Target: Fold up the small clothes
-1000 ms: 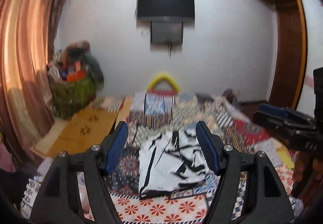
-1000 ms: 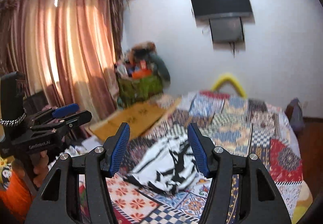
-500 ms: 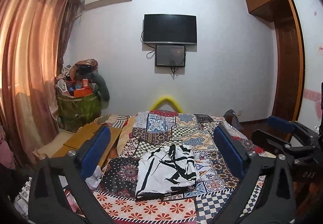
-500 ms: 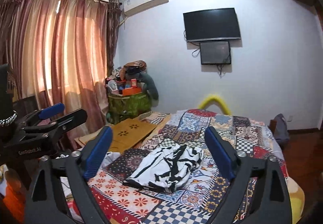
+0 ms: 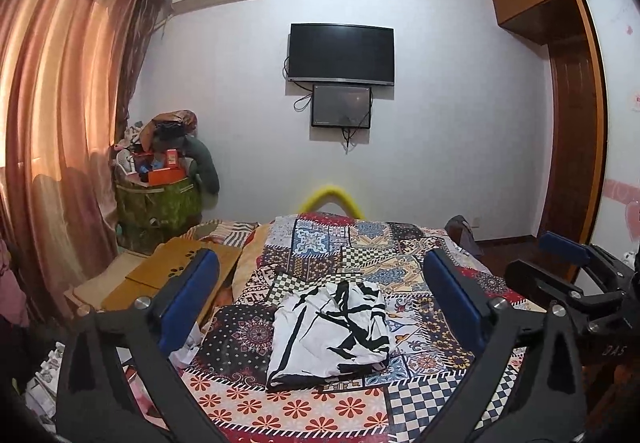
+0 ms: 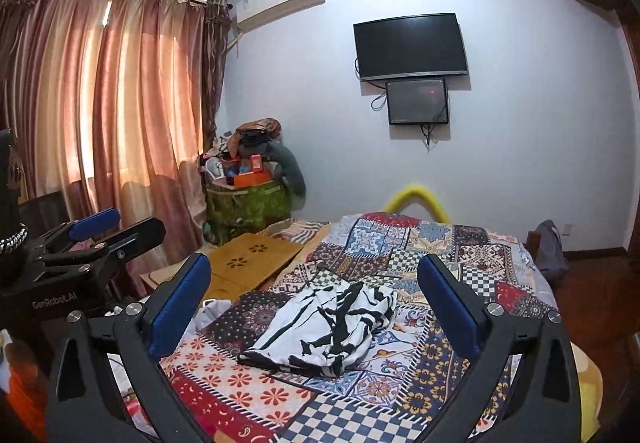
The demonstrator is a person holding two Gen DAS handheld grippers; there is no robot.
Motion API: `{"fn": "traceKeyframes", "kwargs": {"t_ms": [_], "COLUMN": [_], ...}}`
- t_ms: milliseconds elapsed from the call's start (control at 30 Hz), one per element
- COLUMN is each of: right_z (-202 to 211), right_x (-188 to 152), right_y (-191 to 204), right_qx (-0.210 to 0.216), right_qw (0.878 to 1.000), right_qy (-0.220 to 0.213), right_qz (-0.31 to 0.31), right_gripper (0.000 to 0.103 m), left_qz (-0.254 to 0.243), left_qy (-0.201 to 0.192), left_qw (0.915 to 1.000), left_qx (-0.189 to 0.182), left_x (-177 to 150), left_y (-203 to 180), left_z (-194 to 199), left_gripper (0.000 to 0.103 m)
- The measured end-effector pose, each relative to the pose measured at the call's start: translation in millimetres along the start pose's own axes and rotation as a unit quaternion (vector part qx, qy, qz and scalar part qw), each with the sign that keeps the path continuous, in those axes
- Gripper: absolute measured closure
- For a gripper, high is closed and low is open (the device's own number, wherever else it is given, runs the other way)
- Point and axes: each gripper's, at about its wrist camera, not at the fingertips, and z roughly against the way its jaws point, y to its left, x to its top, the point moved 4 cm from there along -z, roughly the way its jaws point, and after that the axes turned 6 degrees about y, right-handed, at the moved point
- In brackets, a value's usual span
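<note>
A white garment with black stripes (image 5: 330, 329) lies folded in a rough rectangle on the patchwork bedspread (image 5: 384, 255); it also shows in the right wrist view (image 6: 324, 327). My left gripper (image 5: 320, 291) is open wide and empty, held back from and above the garment. My right gripper (image 6: 314, 291) is also open wide and empty, back from the garment. The right gripper shows at the right edge of the left wrist view (image 5: 568, 275). The left gripper shows at the left edge of the right wrist view (image 6: 92, 239). Neither touches the cloth.
A low wooden table (image 5: 168, 275) stands left of the bed. A green bag piled with things (image 5: 160, 199) sits in the corner by the curtains (image 5: 60, 131). A TV (image 5: 341, 54) hangs on the far wall. A wooden wardrobe (image 5: 572, 123) is at right.
Both grippers have opened wide and pulled back and up from the garment. The garment lies where it was.
</note>
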Motion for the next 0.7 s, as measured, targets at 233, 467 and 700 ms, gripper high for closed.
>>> {"fn": "traceKeyframes", "kwargs": {"t_ms": [233, 467, 700], "right_z": [-3, -5, -6], "right_x": [-3, -3, -2], "right_y": [0, 1, 0], "right_qx": [-0.002, -0.003, -0.005], "right_qw": [1.0, 1.0, 1.0], "right_qy": [0.007, 0.013, 0.018], "right_qz": [0.001, 0.001, 0.0], "right_gripper": [0.001, 0.001, 0.001], "left_qz": [0.003, 0.007, 0.008], "left_qy": [0.007, 0.013, 0.019], "left_qw": [1.0, 0.9999, 0.9998], "left_qx": [0.0, -0.001, -0.003], "left_x": [-3, -3, -6], "left_y": [3, 4, 4], "left_z": [-5, -11, -14], "left_gripper": [0.0, 0.0, 0.0]}}
